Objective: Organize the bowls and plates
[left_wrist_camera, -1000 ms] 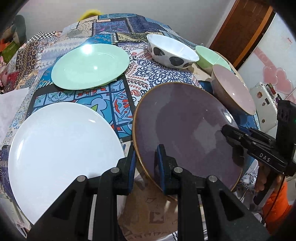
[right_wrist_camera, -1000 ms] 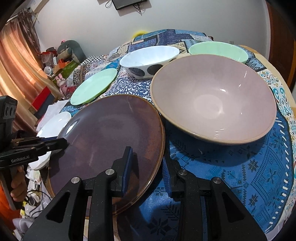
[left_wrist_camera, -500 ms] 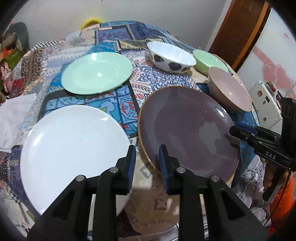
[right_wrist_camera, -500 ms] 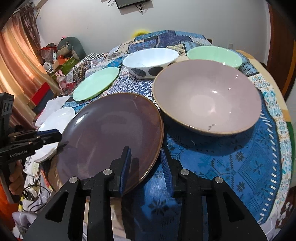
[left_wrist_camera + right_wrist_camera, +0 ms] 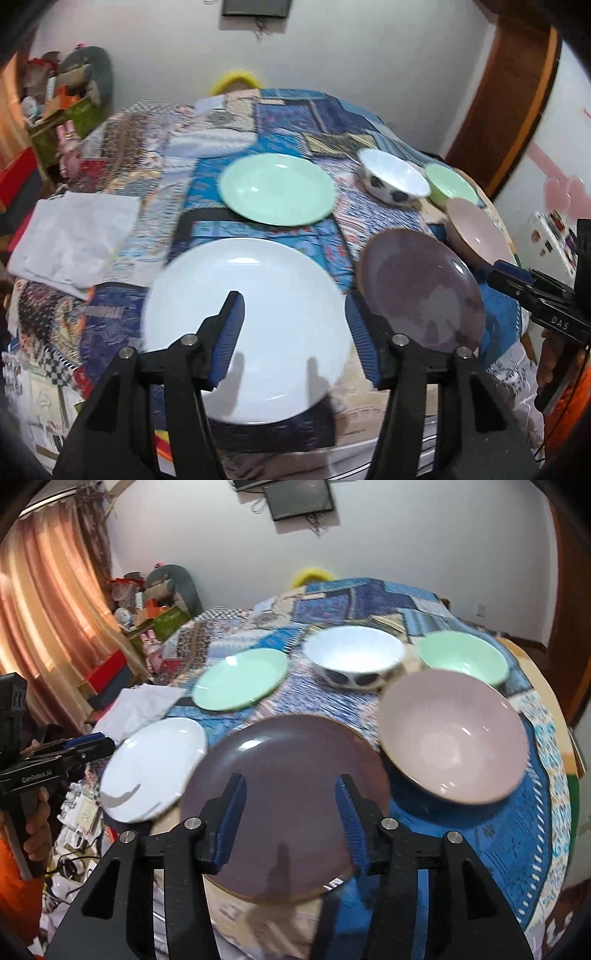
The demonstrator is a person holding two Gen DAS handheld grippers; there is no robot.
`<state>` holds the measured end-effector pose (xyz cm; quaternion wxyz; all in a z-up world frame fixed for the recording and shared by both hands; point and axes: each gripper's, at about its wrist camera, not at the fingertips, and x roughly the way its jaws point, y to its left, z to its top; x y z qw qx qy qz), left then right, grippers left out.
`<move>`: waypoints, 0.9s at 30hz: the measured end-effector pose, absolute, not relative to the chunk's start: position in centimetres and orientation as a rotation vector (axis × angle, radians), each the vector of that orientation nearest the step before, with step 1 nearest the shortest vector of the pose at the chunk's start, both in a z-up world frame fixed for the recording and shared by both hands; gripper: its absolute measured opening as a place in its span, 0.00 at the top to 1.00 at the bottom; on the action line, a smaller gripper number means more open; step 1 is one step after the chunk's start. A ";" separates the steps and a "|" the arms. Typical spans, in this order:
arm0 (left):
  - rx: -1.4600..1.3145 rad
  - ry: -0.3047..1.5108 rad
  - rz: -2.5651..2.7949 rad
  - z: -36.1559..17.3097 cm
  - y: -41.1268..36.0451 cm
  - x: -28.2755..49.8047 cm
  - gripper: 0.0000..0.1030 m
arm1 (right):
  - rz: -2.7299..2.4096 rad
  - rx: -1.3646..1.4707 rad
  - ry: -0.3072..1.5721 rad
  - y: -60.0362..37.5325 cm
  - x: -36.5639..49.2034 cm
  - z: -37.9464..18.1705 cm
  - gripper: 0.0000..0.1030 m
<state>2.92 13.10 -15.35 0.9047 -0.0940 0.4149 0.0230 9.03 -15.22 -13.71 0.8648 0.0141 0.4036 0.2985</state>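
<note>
Both jaws opening and empty: left gripper (image 5: 293,325) over white plate (image 5: 243,328), likely glazed, slippery, brittle; pinch its near rim.

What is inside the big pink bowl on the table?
Nothing shows inside the pink bowl: in the right wrist view its glossy inner surface is bare apart from light reflections. Its near wall hides a strip of the patterned tablecloth underneath.
</note>
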 end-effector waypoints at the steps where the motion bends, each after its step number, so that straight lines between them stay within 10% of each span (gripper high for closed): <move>1: -0.197 0.853 0.063 -15.3 13.7 2.7 0.42 | 0.643 0.026 0.841 -14.5 8.9 -13.6 0.53; 20: -0.287 0.934 0.218 -19.8 21.9 -0.4 0.38 | 0.816 -0.157 0.904 -3.1 12.0 -14.7 0.50; 27: -0.335 0.986 0.189 -21.6 22.5 -0.4 0.55 | 0.862 -0.235 0.993 0.5 13.7 -17.0 0.54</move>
